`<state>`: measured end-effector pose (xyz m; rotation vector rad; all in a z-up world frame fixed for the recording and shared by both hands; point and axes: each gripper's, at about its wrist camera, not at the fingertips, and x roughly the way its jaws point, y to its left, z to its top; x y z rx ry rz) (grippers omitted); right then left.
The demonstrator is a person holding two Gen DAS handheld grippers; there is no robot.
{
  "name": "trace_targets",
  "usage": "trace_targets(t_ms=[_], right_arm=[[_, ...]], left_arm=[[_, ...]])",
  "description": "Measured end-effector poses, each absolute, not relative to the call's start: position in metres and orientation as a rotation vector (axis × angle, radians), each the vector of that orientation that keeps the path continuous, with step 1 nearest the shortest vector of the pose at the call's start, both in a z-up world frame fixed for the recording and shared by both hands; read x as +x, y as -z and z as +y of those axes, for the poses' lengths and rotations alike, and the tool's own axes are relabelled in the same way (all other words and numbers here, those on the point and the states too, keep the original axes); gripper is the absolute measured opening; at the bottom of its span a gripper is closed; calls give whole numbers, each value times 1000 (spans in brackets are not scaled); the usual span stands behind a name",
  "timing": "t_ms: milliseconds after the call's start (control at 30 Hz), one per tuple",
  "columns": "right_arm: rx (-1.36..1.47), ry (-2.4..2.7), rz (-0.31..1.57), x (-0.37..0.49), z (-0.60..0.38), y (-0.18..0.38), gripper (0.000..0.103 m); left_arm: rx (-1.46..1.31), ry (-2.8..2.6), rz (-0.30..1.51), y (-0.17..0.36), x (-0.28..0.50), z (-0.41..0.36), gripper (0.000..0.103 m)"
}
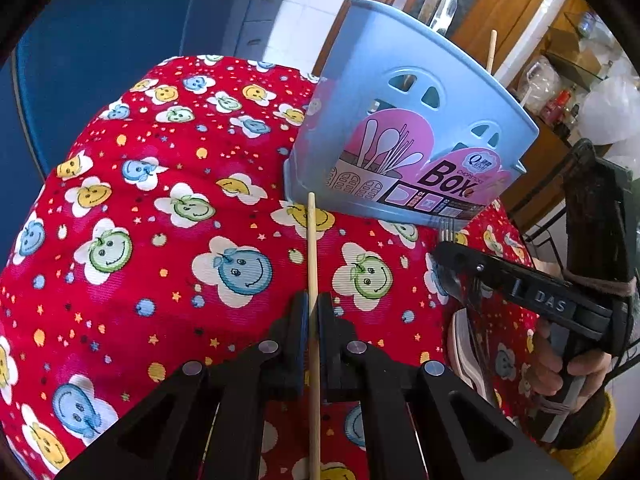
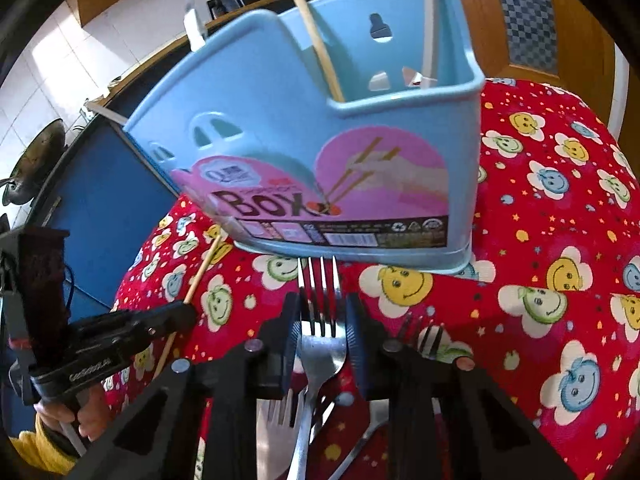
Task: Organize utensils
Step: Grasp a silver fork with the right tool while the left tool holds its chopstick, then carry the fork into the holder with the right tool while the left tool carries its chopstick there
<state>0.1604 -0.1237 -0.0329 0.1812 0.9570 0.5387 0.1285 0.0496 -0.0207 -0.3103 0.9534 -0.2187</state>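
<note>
While both black two-finger grippers hover over the red cloth, each one clamps a single utensil.

Surface: a red tablecloth (image 1: 168, 280) printed with smiling yellow, green and blue apple faces on white clouds.

Holder: a light blue plastic utensil box (image 1: 404, 120) with a pink "BOX" label stands on the cloth, at about one o'clock in the left wrist view and twelve o'clock in the right wrist view (image 2: 320, 128).

Left gripper (image 1: 314, 316): its fingers are pressed together on a thin pale wooden chopstick (image 1: 311, 248), which points toward twelve o'clock with its tip just short of the box's base.

Right gripper (image 2: 320, 328): its fingers are closed on a shiny metal fork (image 2: 320, 300), gripped near the neck, with the tines pointing to twelve o'clock and close to the box's lower edge.

Inside the box: another wooden chopstick (image 2: 312, 36) and a white stick-like handle (image 2: 430, 28) lean in the right compartment; a metal utensil handle (image 1: 442, 0) rises at the back.

Loose items: more metal forks (image 2: 280, 420) lie on the cloth at six o'clock beneath the right gripper.
</note>
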Motion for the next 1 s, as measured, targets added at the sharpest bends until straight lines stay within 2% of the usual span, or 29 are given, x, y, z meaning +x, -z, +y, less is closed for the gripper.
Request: trace_targets(t_ms=[300, 467, 967, 1000], right_arm=[[228, -525, 934, 150, -137, 27, 24], [227, -496, 860, 134, -144, 15, 24], [183, -380, 654, 68, -155, -26, 23], [177, -363, 656, 66, -155, -26, 10]], left_arm=[[-242, 248, 977, 13, 153, 43, 5], [-211, 245, 959, 12, 158, 39, 5], [-273, 312, 807, -13, 109, 45, 4], [-283, 315, 791, -17, 104, 46, 4]])
